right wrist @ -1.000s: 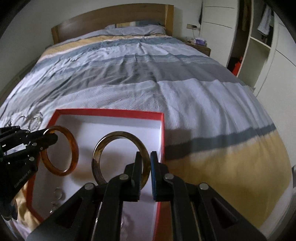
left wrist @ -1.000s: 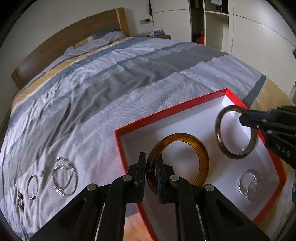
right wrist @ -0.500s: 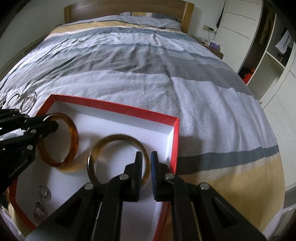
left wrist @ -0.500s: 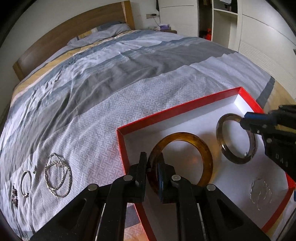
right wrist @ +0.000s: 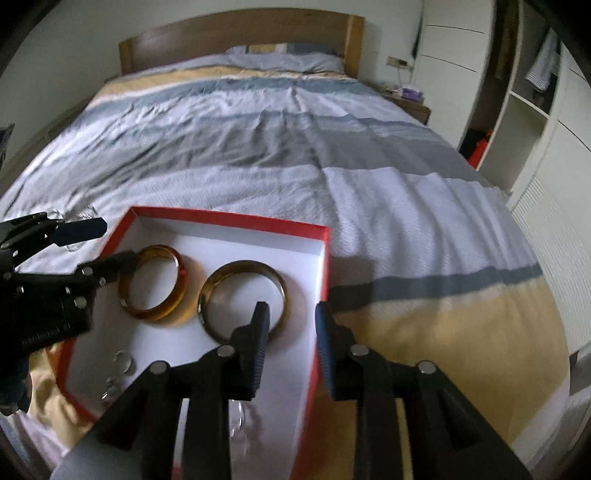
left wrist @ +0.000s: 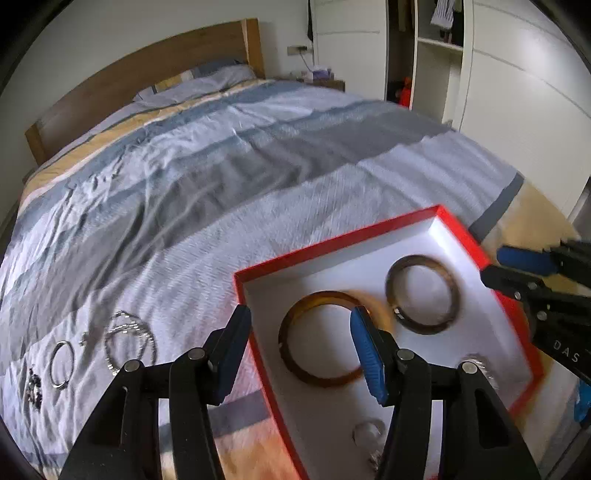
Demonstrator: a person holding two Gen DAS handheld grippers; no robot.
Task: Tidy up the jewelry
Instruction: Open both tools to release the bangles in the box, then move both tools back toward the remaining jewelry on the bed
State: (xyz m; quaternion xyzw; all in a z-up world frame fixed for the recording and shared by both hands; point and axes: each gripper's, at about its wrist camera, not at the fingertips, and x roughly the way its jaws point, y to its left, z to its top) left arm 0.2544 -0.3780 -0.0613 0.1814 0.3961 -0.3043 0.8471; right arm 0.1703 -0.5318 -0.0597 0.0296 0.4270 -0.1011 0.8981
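Note:
A red box with a white inside [left wrist: 332,242] [right wrist: 229,218] lies on the bed. An amber bangle [left wrist: 291,354] [right wrist: 157,312] and a dark brown bangle [left wrist: 448,291] [right wrist: 221,275] lie flat in it, side by side. Small silver pieces [left wrist: 367,430] [right wrist: 123,362] lie near its front. My left gripper [left wrist: 301,349] is open and empty, straddling the box's left wall above the amber bangle. My right gripper [right wrist: 291,338] is open and empty, over the box's right wall, by the brown bangle.
Silver chains [left wrist: 129,341], a thin silver ring [left wrist: 61,363] and dark beads [left wrist: 33,384] lie on the striped bedcover [left wrist: 221,177] left of the box. A wooden headboard [right wrist: 236,33] is at the far end. White wardrobes [right wrist: 535,110] stand to the right.
Both grippers have opened and let go of their bangles, which now lie flat in the box. Both grippers have drawn back a little.

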